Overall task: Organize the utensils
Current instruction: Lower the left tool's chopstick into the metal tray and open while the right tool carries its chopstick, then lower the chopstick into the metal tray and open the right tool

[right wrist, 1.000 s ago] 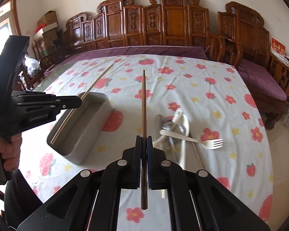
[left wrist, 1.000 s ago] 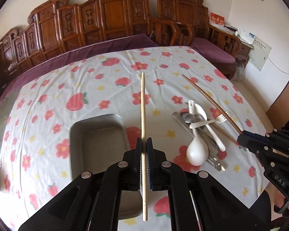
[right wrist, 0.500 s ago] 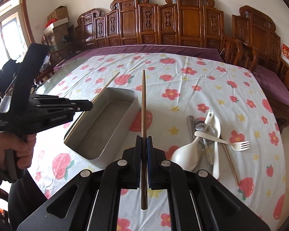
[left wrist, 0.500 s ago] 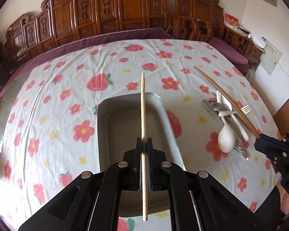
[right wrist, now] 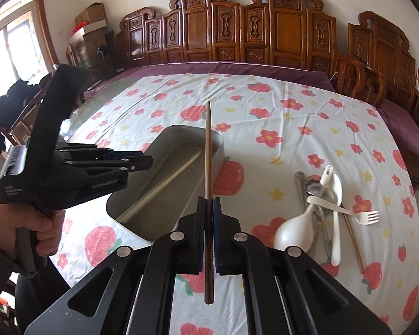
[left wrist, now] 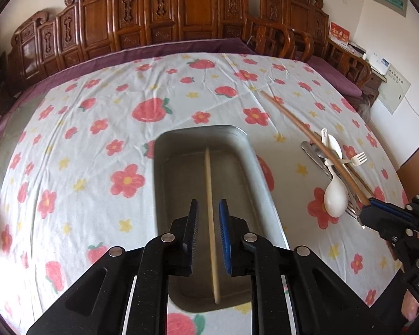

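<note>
Metal tray (left wrist: 254, 150), desk centre: one pale chopstick (left wrist: 211, 209) lying inside, left tool (left wrist: 209, 236) above it, jaws opening, pads clear of the stick. Right tool (right wrist: 208, 230) clamped tight on a dark chopstick (right wrist: 208, 150), not yet binned. At three o'clock of the tray (a loose heap): white spoon (right wrist: 293, 233), fork (right wrist: 346, 212), metal cutlery (right wrist: 304, 187) still unsorted.

table (left wrist: 69, 184): strawberry-and-flower cloth | left of centre: metal tray (left wrist: 254, 150) | right: heap of white spoons (right wrist: 293, 231), plastic fork (right wrist: 368, 217), metal cutlery (right wrist: 301, 184)
</note>
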The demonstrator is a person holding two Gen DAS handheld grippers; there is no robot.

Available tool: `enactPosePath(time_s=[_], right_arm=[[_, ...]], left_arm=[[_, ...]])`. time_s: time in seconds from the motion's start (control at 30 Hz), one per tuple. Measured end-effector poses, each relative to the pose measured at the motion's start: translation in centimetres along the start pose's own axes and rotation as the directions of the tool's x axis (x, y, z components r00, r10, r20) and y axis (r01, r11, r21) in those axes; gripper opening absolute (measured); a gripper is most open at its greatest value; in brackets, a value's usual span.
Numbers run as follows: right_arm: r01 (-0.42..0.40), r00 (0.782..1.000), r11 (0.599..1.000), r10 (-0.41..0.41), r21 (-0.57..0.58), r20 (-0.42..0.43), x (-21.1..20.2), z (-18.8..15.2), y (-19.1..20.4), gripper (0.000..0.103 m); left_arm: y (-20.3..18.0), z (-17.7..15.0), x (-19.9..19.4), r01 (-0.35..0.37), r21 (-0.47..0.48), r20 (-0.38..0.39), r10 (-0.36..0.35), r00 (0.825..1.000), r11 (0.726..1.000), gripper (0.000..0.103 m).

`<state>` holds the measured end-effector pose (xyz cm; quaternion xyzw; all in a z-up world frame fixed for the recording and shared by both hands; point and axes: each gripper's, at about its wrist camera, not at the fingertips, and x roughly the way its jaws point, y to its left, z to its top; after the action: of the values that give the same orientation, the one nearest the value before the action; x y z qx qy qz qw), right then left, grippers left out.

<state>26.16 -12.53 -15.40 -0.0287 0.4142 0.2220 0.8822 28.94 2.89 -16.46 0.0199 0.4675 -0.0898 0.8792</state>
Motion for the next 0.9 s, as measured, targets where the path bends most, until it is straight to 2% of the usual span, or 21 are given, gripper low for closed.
enactPosePath(time_s=[0.43,0.73,0.9], right_arm=[[-0.034,0.998,0.999,0.035,0.036,-0.047,4.8,1.1,3.8,0.006],[-0.028,0.995,0.997,0.034,0.075,-0.093,8.2,1.4,4.4,0.007],[-0.057,0.993,0.996,0.064,0.069,-0.104,9.1,1.3,4.6,0.008]], left_arm=[[4.7,-3.2,-5.2,-0.021,-0.008,0.094,0.022,0.995,1.0,0.014],[5.8,-4.6,-6.3,-0.021,-0.017,0.129,0.023,0.991,1.0,0.014],[6.0,-5.2,-6.4,0.001,-0.025,0.132,0.003,0.991,1.0,0.014]])
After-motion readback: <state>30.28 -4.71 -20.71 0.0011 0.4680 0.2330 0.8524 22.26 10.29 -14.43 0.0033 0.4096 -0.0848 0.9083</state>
